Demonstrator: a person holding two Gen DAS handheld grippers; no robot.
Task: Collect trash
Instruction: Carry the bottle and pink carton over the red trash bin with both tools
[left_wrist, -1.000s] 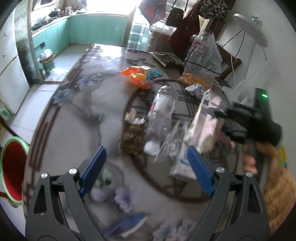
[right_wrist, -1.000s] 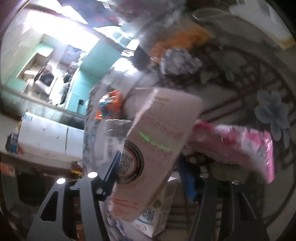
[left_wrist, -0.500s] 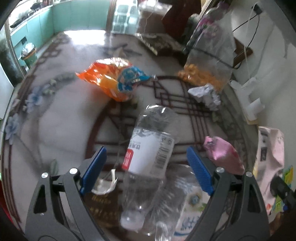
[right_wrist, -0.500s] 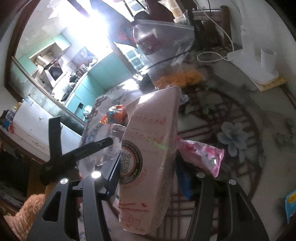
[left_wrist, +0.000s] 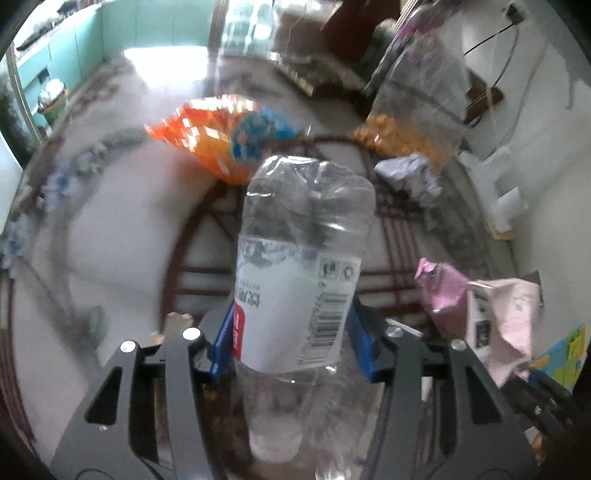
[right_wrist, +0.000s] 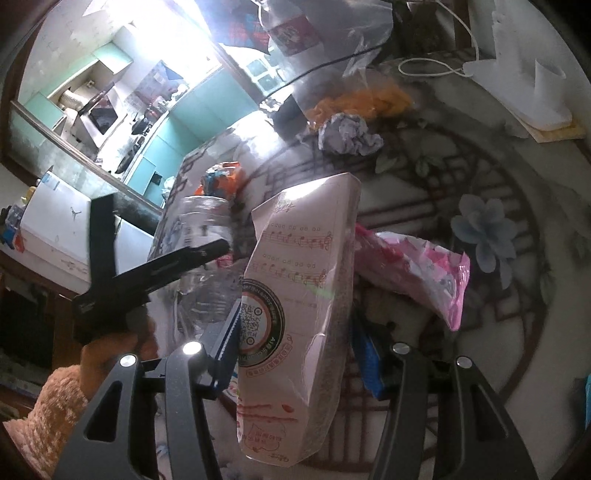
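Observation:
My left gripper (left_wrist: 293, 338) is shut on a clear plastic bottle (left_wrist: 301, 258) with a white label, its base pointing away from me above the patterned table (left_wrist: 110, 229). My right gripper (right_wrist: 295, 350) is shut on a pale pink carton (right_wrist: 299, 295) with a round printed seal, held upright over the table. The carton also shows at the right of the left wrist view (left_wrist: 502, 321). The bottle and the left gripper's body show at the left of the right wrist view (right_wrist: 192, 236).
On the table lie an orange and blue snack bag (left_wrist: 225, 136), a crumpled paper ball (left_wrist: 406, 175), a pink wrapper (left_wrist: 439, 291), and a clear bag with orange contents (left_wrist: 406, 136). The pink wrapper (right_wrist: 417, 266) lies just right of the carton. A white stand and cable (right_wrist: 517, 85) sit far right.
My left gripper moved forward over the bottle and closed on it, then lifted it. My right gripper kept hold of the pink carton and shifted slightly.

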